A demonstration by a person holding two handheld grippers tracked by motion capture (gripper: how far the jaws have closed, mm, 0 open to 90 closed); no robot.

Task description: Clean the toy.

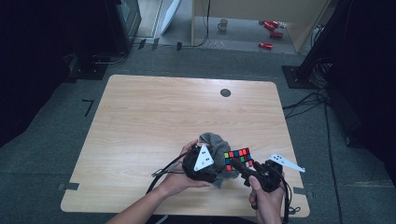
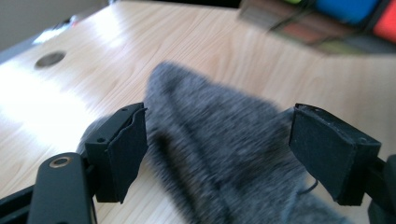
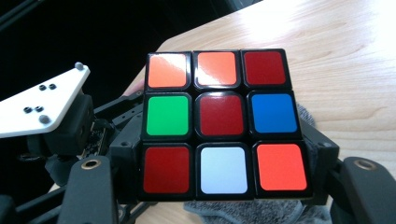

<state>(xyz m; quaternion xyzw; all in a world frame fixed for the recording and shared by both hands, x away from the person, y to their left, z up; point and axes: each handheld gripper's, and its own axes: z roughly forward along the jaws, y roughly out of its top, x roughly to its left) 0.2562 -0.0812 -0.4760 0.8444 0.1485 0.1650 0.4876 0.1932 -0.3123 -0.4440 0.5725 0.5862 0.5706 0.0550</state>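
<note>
Puzzle cube clamped between right gripper jaws. Left gripper jaws wide, straddling grey cloth unpinched. Wiping step; next: close on cloth.

Grey cloth — cube multicoloured (black-edged) — pale wood-grain table.

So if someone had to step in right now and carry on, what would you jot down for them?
Left gripper: jaws open, standing either side of the grey cloth, not pinching it.
Right gripper: shut on the puzzle cube, held up just above the cloth.
Both sit near the front edge of the wooden table.
Done: cube picked up.
Left: probably grip the cloth and wipe or wrap the cube; which one is unclear.
</note>
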